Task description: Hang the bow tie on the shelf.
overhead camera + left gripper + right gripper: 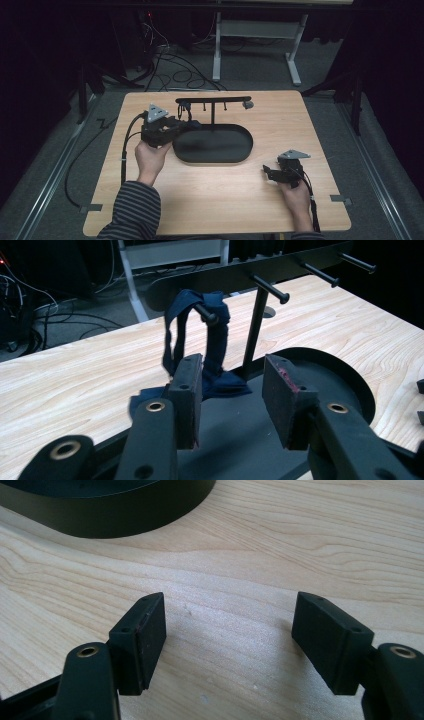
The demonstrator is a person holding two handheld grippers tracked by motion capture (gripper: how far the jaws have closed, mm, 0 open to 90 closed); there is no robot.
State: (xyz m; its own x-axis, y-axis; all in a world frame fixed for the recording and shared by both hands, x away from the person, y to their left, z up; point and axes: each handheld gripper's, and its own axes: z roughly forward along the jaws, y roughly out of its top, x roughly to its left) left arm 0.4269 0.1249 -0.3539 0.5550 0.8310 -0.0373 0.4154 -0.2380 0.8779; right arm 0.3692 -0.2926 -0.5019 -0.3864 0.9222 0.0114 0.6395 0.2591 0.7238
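You have two grippers in hand, the left gripper [176, 123] and the right gripper [266, 172], one for each hand. On the table [280, 125] you see one black oval tray [220, 155] with one black rack [212, 100] standing at its far edge, and in the left gripper view you count four pegs [270, 289] on that rack. One dark blue strap [218, 335] hangs from one peg.

- left gripper [231, 390] jaws apart, nothing between the pads
- dark blue strap [212, 347] looped over a rack peg [206, 314], tail touching the black tray [350, 377]
- desk [85, 375] edge behind the rack
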